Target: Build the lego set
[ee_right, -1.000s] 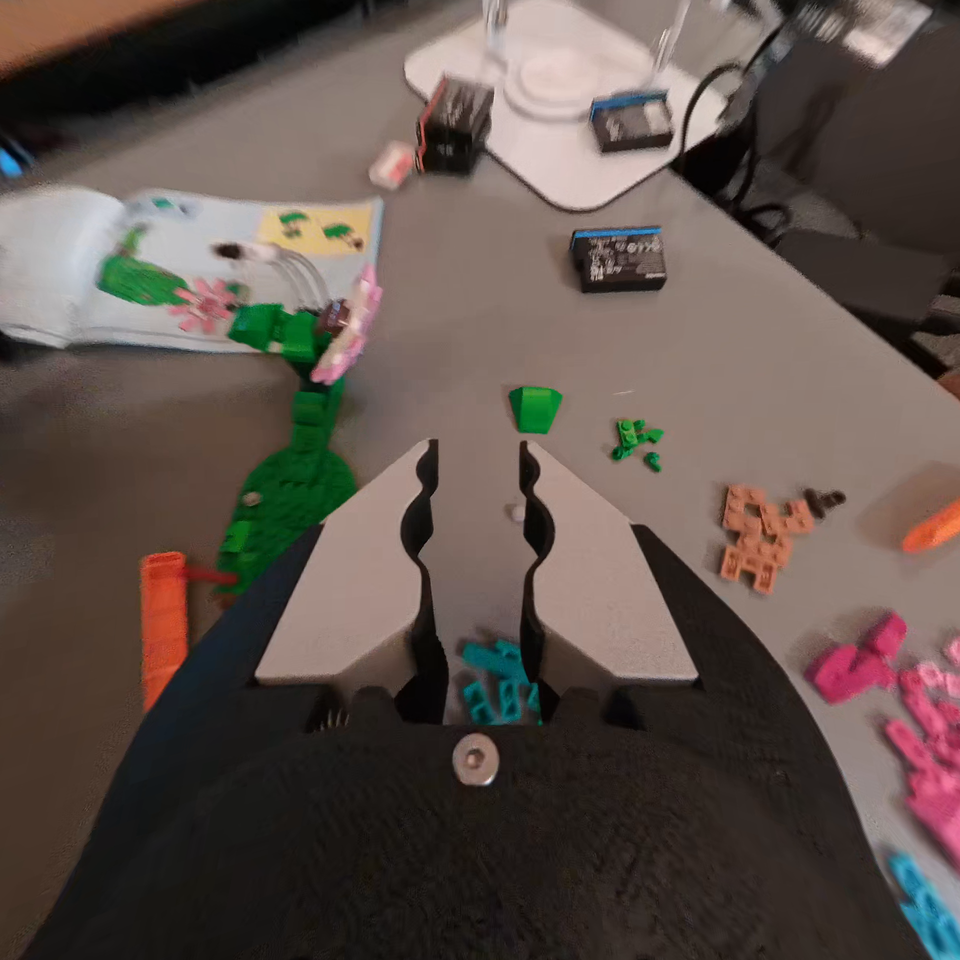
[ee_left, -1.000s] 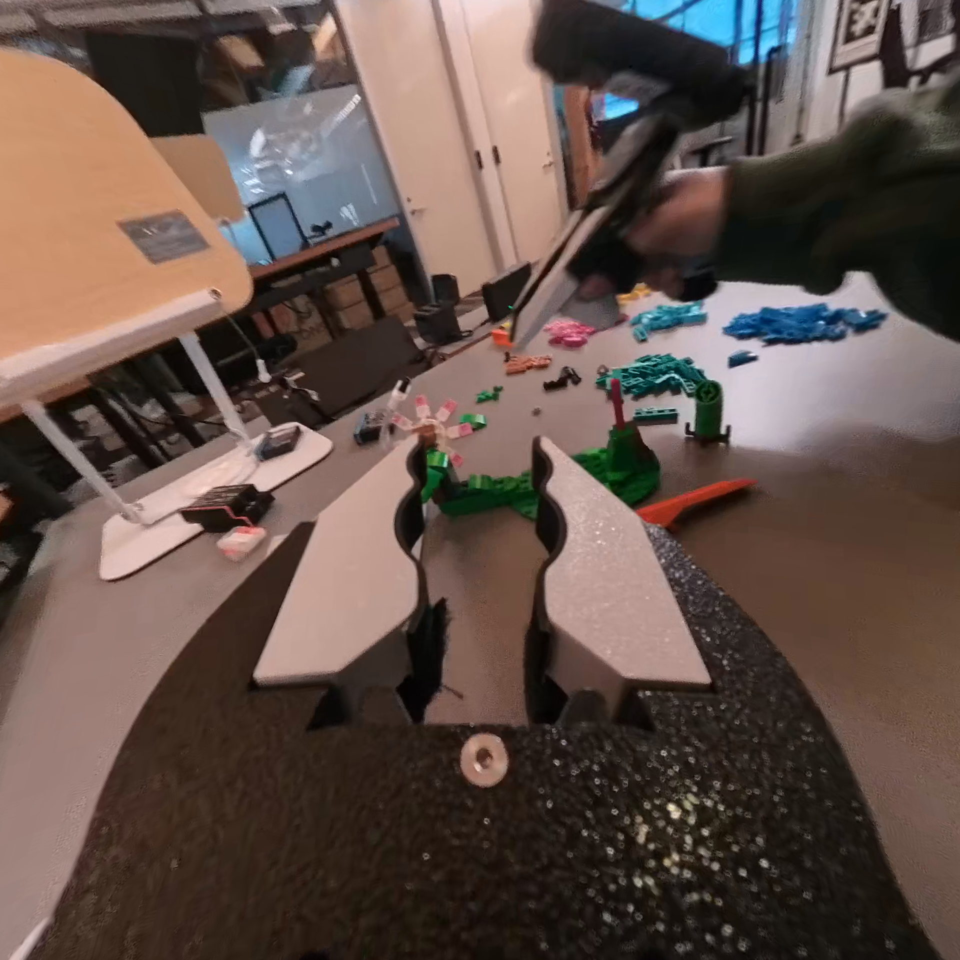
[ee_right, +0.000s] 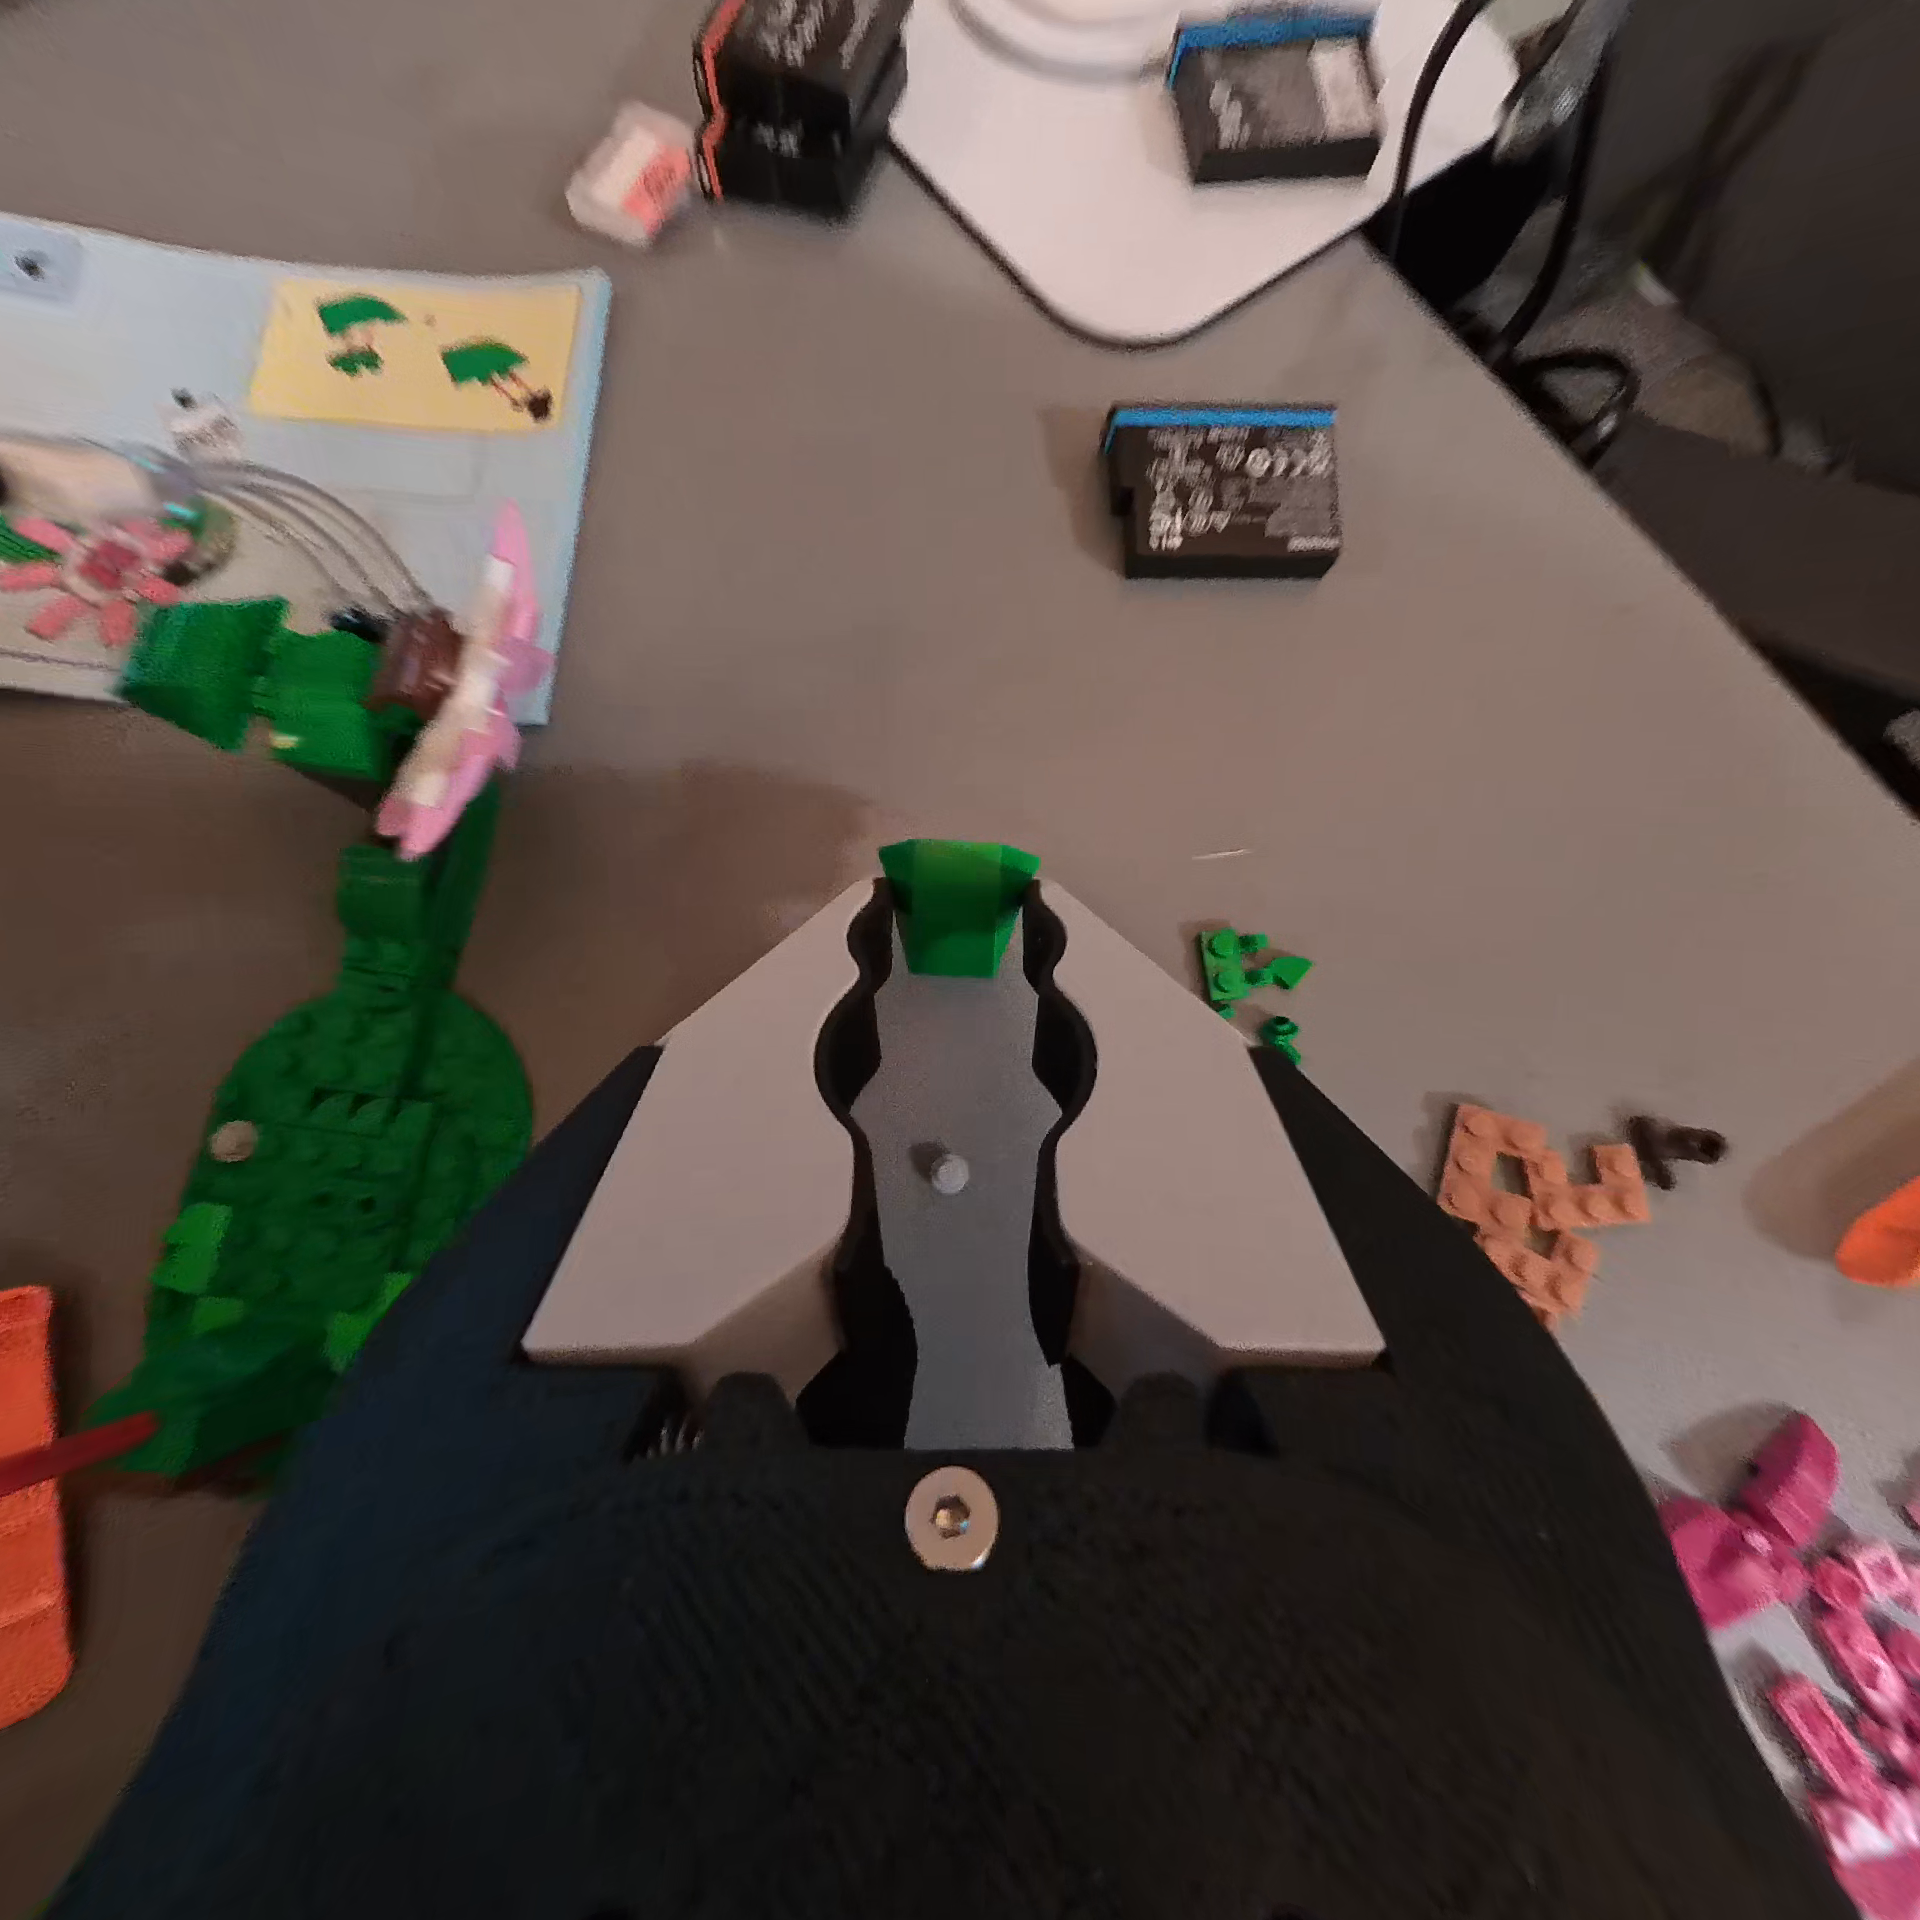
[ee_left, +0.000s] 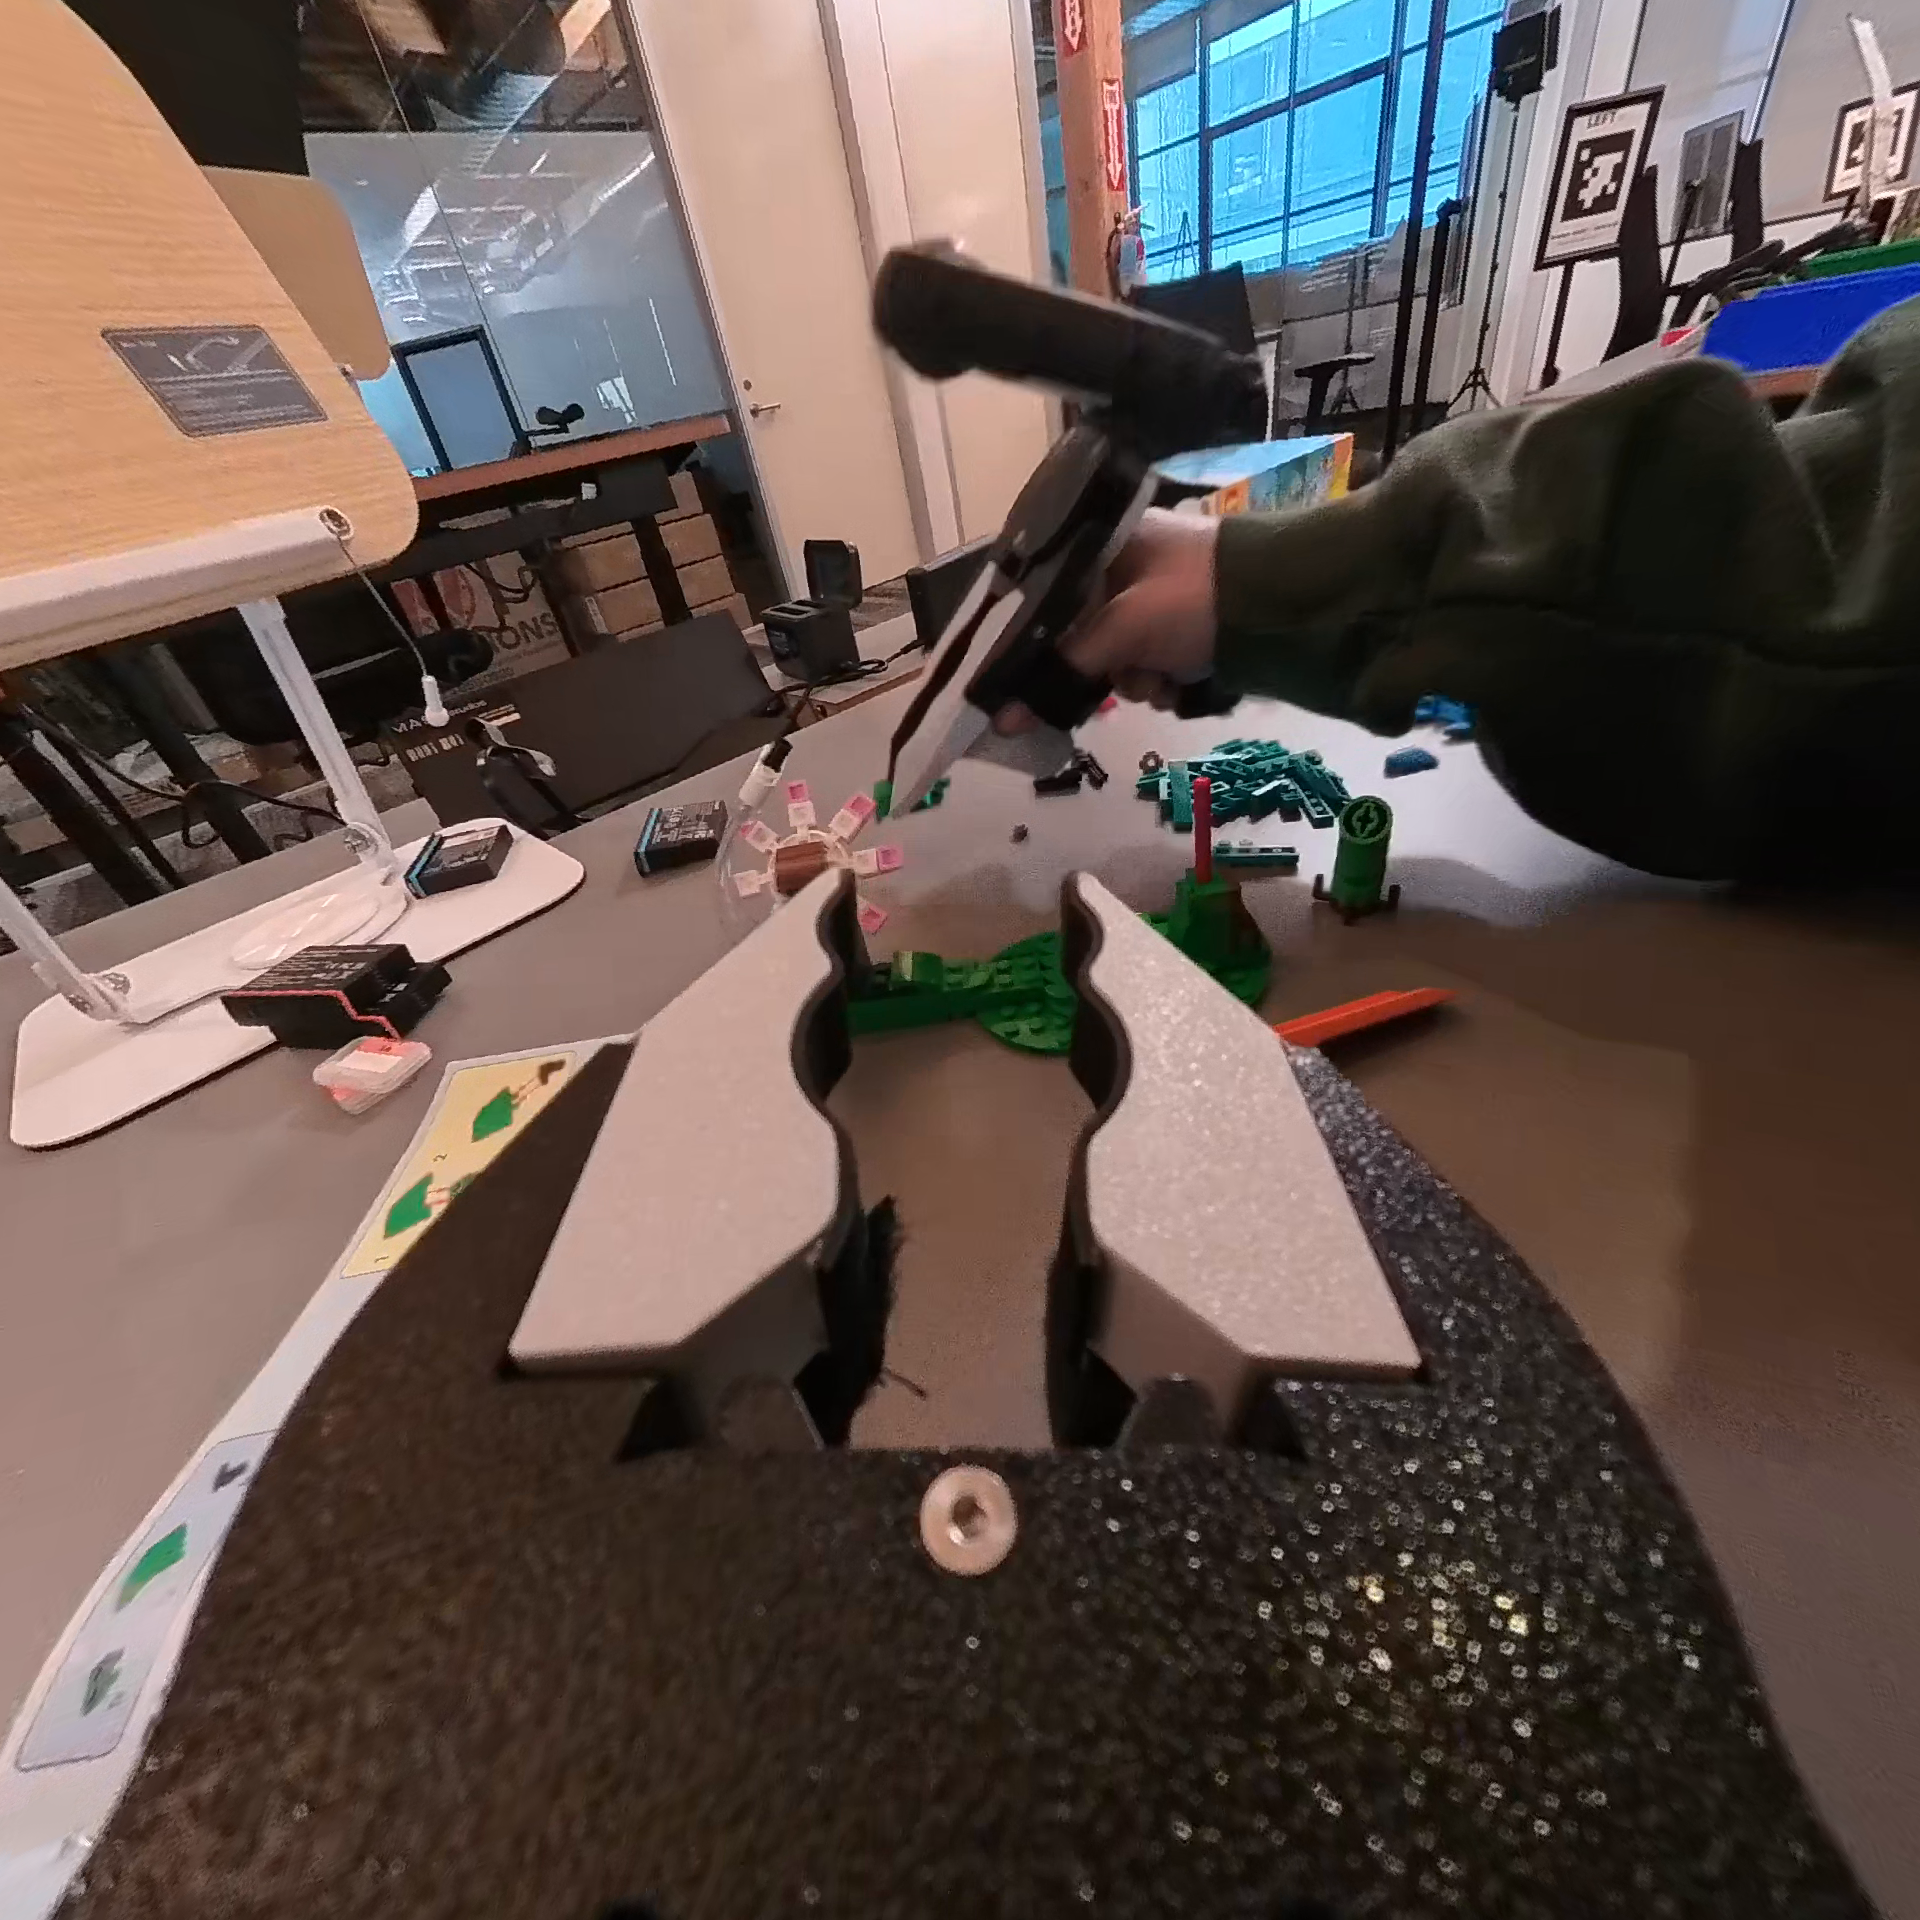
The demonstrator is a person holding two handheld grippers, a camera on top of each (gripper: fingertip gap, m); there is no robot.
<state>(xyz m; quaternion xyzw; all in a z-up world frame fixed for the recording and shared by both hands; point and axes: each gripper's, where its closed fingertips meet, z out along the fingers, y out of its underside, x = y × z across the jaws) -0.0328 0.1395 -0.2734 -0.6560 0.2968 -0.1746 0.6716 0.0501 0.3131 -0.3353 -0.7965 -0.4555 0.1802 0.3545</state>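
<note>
Grey table (ee_right: 1039, 665), loose bricks scattered. Right claw (ee_right: 956, 894) pinches a green sloped brick (ee_right: 954, 914) at its tips; left claw (ee_left: 951, 914) spread, empty, near the green leaf build (ee_left: 997, 992). Align studs squarely before pressing; brace the build.

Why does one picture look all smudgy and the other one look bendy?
Right wrist view: motion blur smears the pink flower, the green build and the pink bricks, though the green piece at the right gripper fingertips stays fairly crisp. Left wrist view: sharper, but the wide-angle lens curves the window frames; the table shows soft glare.
</note>
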